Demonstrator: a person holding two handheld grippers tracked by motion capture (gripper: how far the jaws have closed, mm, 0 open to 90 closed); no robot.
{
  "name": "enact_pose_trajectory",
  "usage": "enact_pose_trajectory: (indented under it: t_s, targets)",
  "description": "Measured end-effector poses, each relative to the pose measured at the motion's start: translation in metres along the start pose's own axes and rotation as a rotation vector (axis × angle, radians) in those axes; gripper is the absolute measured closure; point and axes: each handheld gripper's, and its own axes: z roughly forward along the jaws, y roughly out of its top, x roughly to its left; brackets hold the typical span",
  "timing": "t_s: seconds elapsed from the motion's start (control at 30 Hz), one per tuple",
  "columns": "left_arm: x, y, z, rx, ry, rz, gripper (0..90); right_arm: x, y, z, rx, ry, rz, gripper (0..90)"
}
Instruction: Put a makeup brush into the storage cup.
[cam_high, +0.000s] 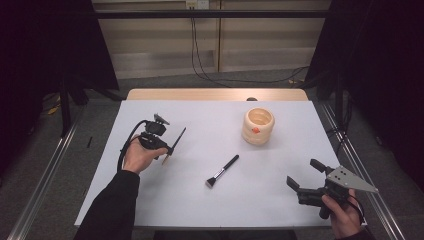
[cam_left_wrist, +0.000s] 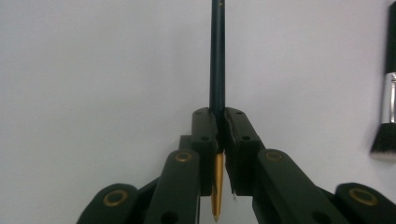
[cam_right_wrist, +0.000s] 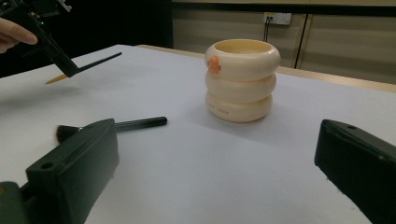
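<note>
Two jaws of the left gripper (cam_left_wrist: 219, 140) are pressed together on a thin dark brush (cam_left_wrist: 217, 56), clamping it near its gold-coloured pointed end, which projects back between the jaw arms. The dark handle runs straight out beyond the jaw tips. In the high view the left gripper (cam_high: 167, 145) is held above the left part of the white table (cam_high: 200, 200), with the thin dark brush (cam_high: 176, 142) slanting away from it and clear of the surface. The right gripper (cam_high: 302, 175) sits near the table's front right corner, its jaws wide apart with nothing between them. In the right gripper view the same spread shows, each black jaw at one edge of the frame. A makeup brush (cam_high: 222, 171) with black handle and silver ferrule lies flat near the table centre, between both grippers. A cream ringed holder (cam_high: 258, 126) stands upright farther back, right of centre, well apart from both brushes.
</note>
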Motion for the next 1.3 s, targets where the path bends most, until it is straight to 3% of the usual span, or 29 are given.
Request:
enact_pose_trajectory:
  t_s: [0.17, 0.3, 0.37, 0.67, 0.7, 0.73, 0.87, 1.13, 1.3]
  targets:
    - [-0.001, -0.003, -0.006, -0.047, 0.001, 0.001, 83.4, 0.0, 0.0, 0.0, -0.001, 0.004, -0.002, 0.0]
    - [-0.003, -0.007, -0.014, -0.133, -0.018, -0.014, 83.4, 0.0, 0.0, 0.0, -0.006, 0.003, -0.002, 0.0]
    - [-0.003, -0.008, -0.017, -0.158, -0.024, 0.012, 83.4, 0.0, 0.0, 0.0, -0.009, 0.003, -0.003, 0.0]
    - [-0.008, -0.014, -0.03, -0.323, -0.031, 0.006, 83.4, 0.0, 0.0, 0.0, -0.006, 0.002, -0.003, 0.0]
    - [-0.008, -0.015, -0.031, -0.34, -0.027, 0.019, 83.4, 0.0, 0.0, 0.0, -0.008, 0.001, -0.005, 0.0]
    - [-0.01, -0.016, -0.032, -0.37, -0.031, 0.0, 83.4, 0.0, 0.0, 0.0, -0.01, 0.001, -0.003, 0.0]
    - [-0.01, -0.019, -0.036, -0.415, -0.037, 0.024, 83.4, 0.0, 0.0, 0.0, -0.009, 0.003, -0.002, 0.0]
    - [-0.013, -0.027, -0.042, -0.566, -0.015, 0.027, 83.4, 0.0, 0.001, 0.0, -0.011, 0.003, -0.002, 0.0]
    - [-0.014, -0.029, -0.047, -0.617, -0.041, 0.05, 83.4, 0.001, 0.0, 0.0, -0.012, 0.005, 0.005, 0.0]
